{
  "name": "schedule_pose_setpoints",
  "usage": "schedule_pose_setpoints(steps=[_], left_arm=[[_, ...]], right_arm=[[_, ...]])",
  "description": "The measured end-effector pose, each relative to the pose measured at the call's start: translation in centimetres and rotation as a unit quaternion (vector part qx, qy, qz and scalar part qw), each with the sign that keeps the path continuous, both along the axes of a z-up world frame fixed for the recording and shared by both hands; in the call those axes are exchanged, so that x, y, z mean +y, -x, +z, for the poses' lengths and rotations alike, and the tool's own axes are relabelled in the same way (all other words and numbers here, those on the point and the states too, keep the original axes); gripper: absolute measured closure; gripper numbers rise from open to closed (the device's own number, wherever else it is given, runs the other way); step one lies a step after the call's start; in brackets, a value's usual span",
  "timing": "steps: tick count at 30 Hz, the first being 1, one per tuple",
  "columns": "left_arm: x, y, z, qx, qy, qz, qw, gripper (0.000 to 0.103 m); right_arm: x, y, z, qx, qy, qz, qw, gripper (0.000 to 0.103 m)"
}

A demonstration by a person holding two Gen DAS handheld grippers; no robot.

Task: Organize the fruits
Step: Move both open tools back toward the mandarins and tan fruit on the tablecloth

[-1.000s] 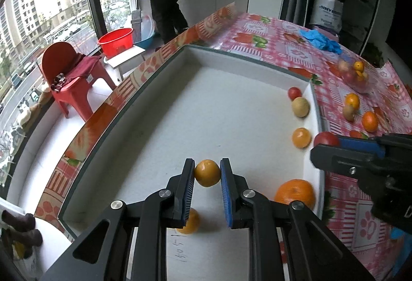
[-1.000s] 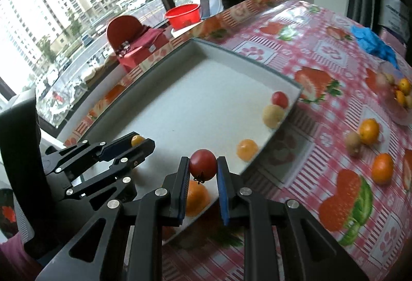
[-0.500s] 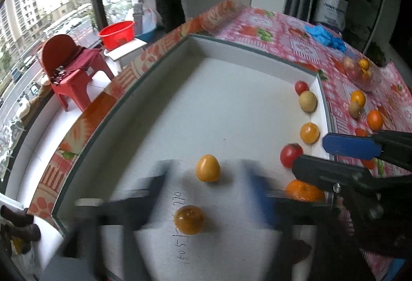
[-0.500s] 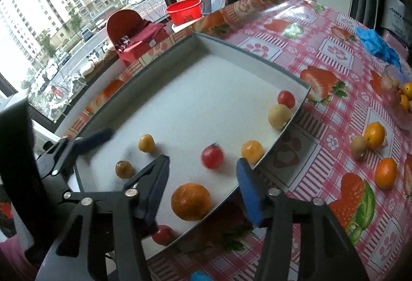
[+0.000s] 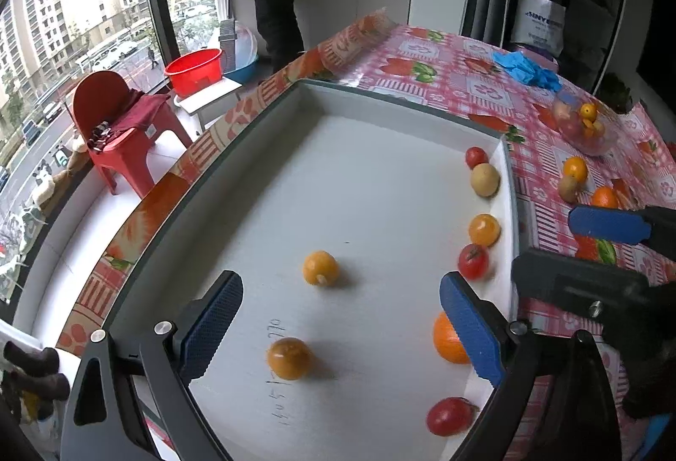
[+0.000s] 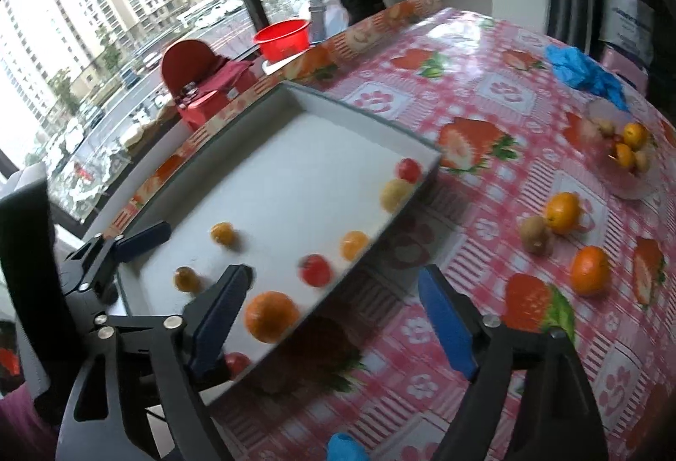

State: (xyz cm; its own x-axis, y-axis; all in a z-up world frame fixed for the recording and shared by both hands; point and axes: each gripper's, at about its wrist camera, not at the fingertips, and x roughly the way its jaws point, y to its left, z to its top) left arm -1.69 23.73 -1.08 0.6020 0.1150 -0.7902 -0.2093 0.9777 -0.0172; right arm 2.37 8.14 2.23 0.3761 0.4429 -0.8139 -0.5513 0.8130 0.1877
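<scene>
Fruits lie scattered in a white tray (image 5: 380,173) on a pink tablecloth (image 5: 477,89).

Left wrist view: the left gripper (image 5: 340,319) hangs over the near end of the tray, jaws opening wide and nothing pressed between the pads. A small yellow-orange fruit (image 5: 320,268) rests on the tray floor just ahead of the jaws, and a second one (image 5: 289,358) lies between them, touching neither pad. Along the tray's right wall sit a red tomato (image 5: 476,156), a tan fruit (image 5: 485,179), a small orange fruit (image 5: 484,229) and another tomato (image 5: 473,261). An orange (image 5: 448,338) is partly hidden behind the right finger, and a third tomato (image 5: 448,415) lies at the near corner. The right gripper (image 5: 591,249) reaches in from the right, above the tray's rim. Beyond it, more fruit lies on the cloth near a clear bowl (image 5: 585,127), with blue gloves (image 5: 528,68) farther back.

Right wrist view: the right gripper (image 6: 333,317) hovers over the tray's near edge (image 6: 338,283), jaws opening with nothing gripped. The orange (image 6: 271,316) lies in the tray between the fingers; the blurred tomato (image 6: 314,270) sits just ahead. On the cloth to the right lie two oranges (image 6: 562,212) and a kiwi (image 6: 535,233). The left gripper (image 6: 118,249) shows at the left, over the tray's far side.
</scene>
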Motion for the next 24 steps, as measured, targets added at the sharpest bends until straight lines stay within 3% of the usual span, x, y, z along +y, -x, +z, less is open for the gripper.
schedule_pose_setpoints(steps=[2, 16, 24], left_arm=[[-0.5, 0.0, 0.3, -0.002, 0.001, -0.006, 1.0000, 0.008], [-5.8, -0.5, 2.6, -0.008, -0.008, -0.058, 0.9983, 0.008], [-7.7, -0.8, 3.2, -0.003, -0.012, -0.076, 0.9970, 0.008]], right_arm=[[-1.2, -0.3, 0.1, -0.002, 0.002, -0.020, 1.000, 0.006], [-9.2, -1.9, 0.7, -0.009, -0.008, -0.093, 0.996, 0.006], [-13.8, -2.6, -0.1, -0.017, 0.013, -0.137, 0.990, 0.006]])
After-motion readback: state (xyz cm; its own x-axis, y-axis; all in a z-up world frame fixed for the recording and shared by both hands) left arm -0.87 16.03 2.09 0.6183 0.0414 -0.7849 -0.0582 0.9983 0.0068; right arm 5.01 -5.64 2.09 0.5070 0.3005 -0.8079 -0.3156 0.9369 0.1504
